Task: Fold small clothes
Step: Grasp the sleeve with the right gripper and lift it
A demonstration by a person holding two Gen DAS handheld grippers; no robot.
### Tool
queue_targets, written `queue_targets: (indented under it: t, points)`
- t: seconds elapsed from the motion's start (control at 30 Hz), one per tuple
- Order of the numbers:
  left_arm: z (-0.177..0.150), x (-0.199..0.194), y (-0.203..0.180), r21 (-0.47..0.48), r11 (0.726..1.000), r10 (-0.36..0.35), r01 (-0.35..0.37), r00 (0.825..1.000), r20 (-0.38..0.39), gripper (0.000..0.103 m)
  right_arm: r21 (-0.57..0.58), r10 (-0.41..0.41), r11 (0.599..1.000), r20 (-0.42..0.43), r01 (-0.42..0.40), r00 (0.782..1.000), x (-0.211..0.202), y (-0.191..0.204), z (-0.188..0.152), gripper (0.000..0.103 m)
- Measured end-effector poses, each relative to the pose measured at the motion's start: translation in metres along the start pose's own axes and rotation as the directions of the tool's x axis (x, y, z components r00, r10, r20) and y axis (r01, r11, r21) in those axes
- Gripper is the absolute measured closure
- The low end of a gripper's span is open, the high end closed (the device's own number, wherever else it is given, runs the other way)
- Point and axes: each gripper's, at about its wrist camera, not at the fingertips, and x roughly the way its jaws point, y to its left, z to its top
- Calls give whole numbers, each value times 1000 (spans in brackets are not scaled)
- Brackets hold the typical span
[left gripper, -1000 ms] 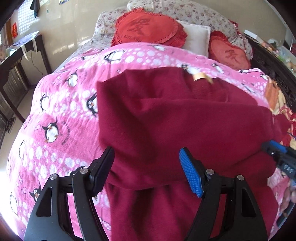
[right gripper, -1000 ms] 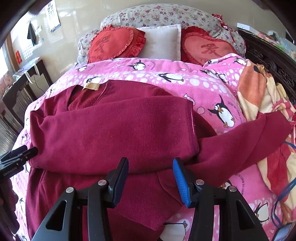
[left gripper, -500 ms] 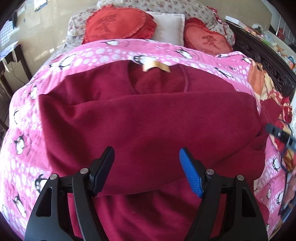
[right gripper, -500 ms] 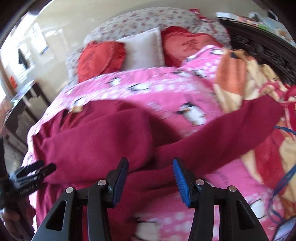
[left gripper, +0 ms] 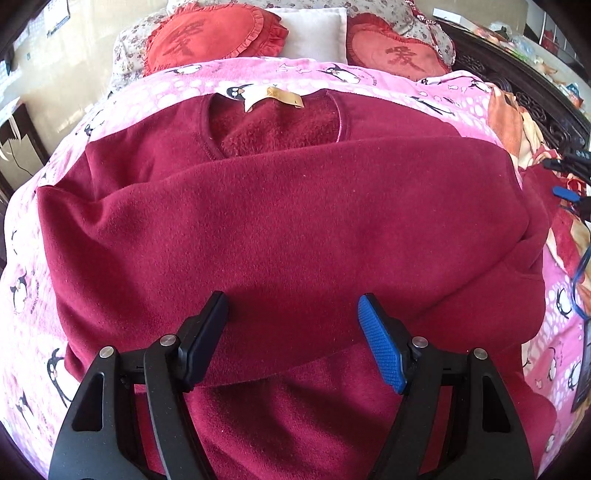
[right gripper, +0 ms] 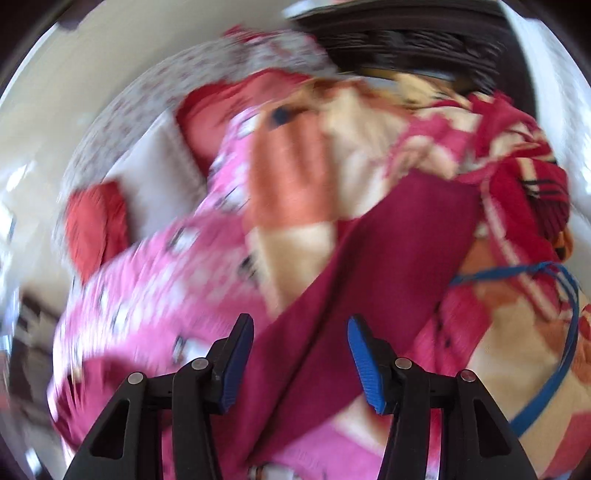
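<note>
A dark red fleece sweater (left gripper: 288, 229) lies on the pink penguin blanket (left gripper: 33, 317), collar and tan label (left gripper: 273, 98) at the far side. One sleeve is folded across its chest. My left gripper (left gripper: 291, 332) is open and empty, hovering over the sweater's lower middle. My right gripper (right gripper: 301, 354) is open and empty above the other sleeve (right gripper: 369, 288), which stretches out over the blanket to the right. The right wrist view is blurred by motion. The right gripper also shows at the right edge of the left wrist view (left gripper: 565, 177).
Two red heart cushions (left gripper: 214, 33) and a white pillow (left gripper: 314, 31) lie at the head of the bed. An orange and red patterned blanket (right gripper: 509, 155) is bunched at the right, with a blue cord (right gripper: 554, 332) over it. A dark carved bed frame (left gripper: 535, 92) runs along the right.
My left gripper has swung right to sit centred over the sweater. My right gripper has swung right, away from the sweater body, to over the outstretched sleeve. Both stayed open.
</note>
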Motion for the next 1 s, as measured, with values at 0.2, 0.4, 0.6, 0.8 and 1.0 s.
queue_targets:
  t: [0.2,0.4,0.6,0.8,1.0]
  points:
    - [0,1,0,-2,1000,1,-1,1000,-1,29,22,-17,1000,-37,18,999,28,-9,28,44]
    - [-1,2,0,-4,1000,2,-2,1000,4,27,-64,-53,997,-91,47,994,57,-3,25,81]
    - [3,-10,8,-23,1000,-9,9,1000,24,27,-43,51,998,-1,-51,999,12,-17,19,97]
    - [12,-42,42,-106,994,-4,14,995,95,27,-181,255,956,114,-232,960,-80,20,20,97]
    - [13,-82,91,-214,977,26,13,984,177,27,-447,502,783,43,-432,864,-152,128,-14,97]
